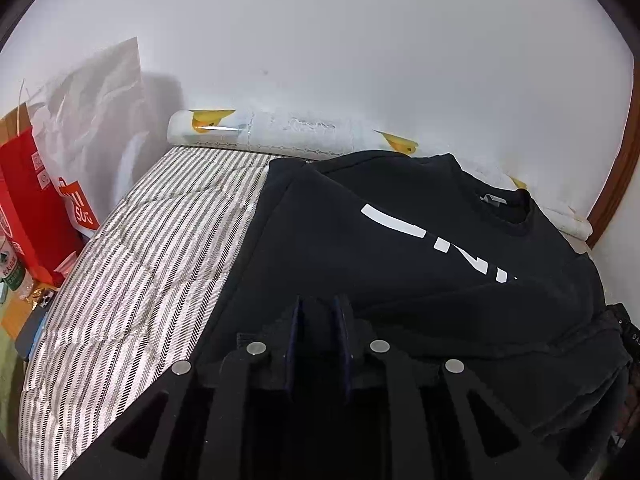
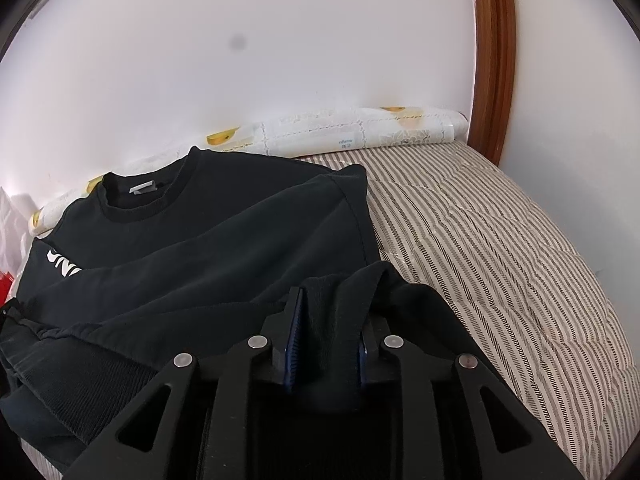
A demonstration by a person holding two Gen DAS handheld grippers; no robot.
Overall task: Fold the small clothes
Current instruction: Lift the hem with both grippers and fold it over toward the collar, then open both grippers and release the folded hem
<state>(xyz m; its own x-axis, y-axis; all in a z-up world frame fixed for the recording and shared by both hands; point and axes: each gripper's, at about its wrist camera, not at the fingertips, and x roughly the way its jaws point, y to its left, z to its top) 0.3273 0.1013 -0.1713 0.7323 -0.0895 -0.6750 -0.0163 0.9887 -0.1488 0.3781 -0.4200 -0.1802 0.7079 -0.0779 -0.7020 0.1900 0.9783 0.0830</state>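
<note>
Striped bedding (image 1: pixel 132 264) beneath a white wall carries the black sweatshirt (image 1: pixel 400 264), sleeves folded in. Soft, limp and thick, it handles best by the ribbed hem, where the left gripper (image 1: pixel 318 320) and right gripper (image 2: pixel 330 320) each pinch a bunch.

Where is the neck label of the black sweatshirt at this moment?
The neck label sits inside the collar of the black sweatshirt, at the far end near the wall, upper left in the right wrist view, close to the patterned roll.

Even soft daylight, white wall (image 1: pixel 360 40) bright; black sweatshirt (image 2: pixel 208 240) underexposed, detail lost; strong fisheye bending, dark corner vignette; focus sharp
</note>
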